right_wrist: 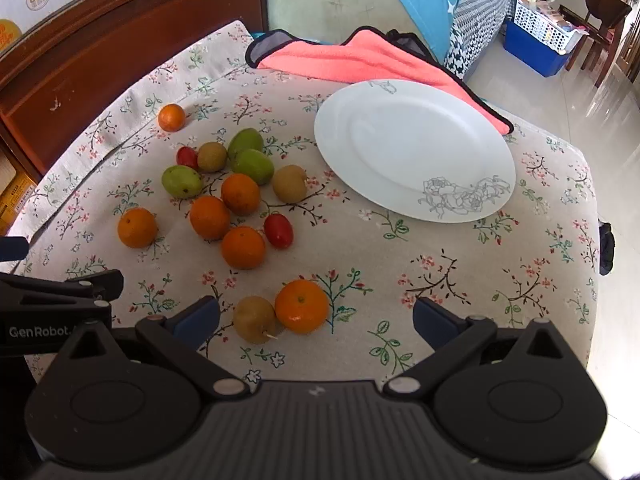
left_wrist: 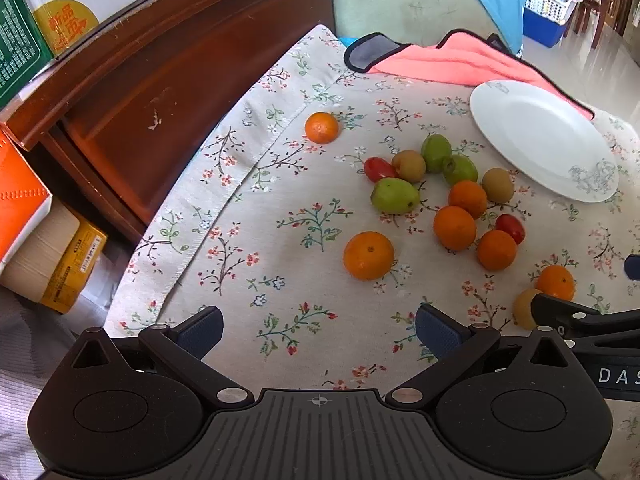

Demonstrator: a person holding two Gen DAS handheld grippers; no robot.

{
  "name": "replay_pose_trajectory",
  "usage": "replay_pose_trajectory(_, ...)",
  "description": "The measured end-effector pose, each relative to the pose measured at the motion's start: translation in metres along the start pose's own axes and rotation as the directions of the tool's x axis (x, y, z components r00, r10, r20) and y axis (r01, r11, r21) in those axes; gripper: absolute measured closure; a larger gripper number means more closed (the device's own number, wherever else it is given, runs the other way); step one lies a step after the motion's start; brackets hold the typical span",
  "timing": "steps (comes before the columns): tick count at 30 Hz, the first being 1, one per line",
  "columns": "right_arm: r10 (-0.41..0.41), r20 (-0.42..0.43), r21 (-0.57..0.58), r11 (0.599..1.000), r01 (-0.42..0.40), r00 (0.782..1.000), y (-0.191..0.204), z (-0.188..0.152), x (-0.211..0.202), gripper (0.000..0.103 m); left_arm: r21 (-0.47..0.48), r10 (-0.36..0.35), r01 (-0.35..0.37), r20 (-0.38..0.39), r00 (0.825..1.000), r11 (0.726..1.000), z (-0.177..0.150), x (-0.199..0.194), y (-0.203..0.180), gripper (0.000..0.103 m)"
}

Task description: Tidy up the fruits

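Currently the white plate (right_wrist: 400,132) holds nothing; it sits on the floral tablecloth (right_wrist: 360,264) at the far right, its far rim overlapping a coral-pink towel (right_wrist: 360,60), grey line-drawn flowers printed near its front edge. All fruit is loose on the cloth, left of the plate. Main cluster: three green oval fruits (right_wrist: 181,181), three brownish-green round ones (right_wrist: 289,183), three oranges (right_wrist: 209,217) packed together, two small red tomatoes (right_wrist: 278,231), one at the cluster's near side, the other at its far-left edge. One small orange (right_wrist: 171,117) sits alone near the far-left cloth seam; another lone orange (right_wrist: 137,227) lies left of the cluster. Nearest pair: an orange (right_wrist: 301,306) touching a yellow-brown fruit (right_wrist: 255,319), both just ahead of the right gripper (right_wrist: 316,316), between its spread blue-padded fingers (right_wrist: 196,318) but not gripped. Left gripper (left_wrist: 320,328) has fingers wide apart too, nothing between them, hovering over bare cloth short of a large orange (left_wrist: 368,255). Left view also catches the right gripper's black frame at its right edge, partly covering the yellow-brown fruit. Dark wooden furniture (left_wrist: 160,80) borders the table on the left, cardboard boxes (left_wrist: 60,20) stacked on it.
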State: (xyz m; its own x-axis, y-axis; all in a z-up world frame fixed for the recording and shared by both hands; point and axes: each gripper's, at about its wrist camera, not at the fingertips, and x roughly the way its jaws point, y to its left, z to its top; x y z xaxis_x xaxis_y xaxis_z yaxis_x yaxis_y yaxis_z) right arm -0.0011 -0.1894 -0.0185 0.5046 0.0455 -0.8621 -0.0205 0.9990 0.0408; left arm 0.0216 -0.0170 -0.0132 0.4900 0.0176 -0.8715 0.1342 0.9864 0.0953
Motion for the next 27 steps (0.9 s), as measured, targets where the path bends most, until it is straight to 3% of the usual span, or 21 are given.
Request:
replay_pose_trajectory(12,0.134,0.076,0.07,0.988,-0.139,0.988,-0.045,-0.008,-0.017,0.002,-0.057,-0.035,0.037,0.037,0.999,0.998,0.006,-0.003,0.028,0.0)
replay_pose_trajectory(18,0.177,0.095,0.076,0.98,-0.184,0.98,-0.064,-0.02,-0.02,0.008,-0.059,-0.039,0.043,0.072,0.997,0.997,0.005,-0.005,0.034,0.001)
replay_pose_trajectory(27,0.255,0.113,0.073,0.962,-0.264,0.96,-0.067,-0.03,-0.016,0.035,-0.01,-0.058,0.059,0.111,0.992,0.998,0.003,-0.004,0.025,0.004)
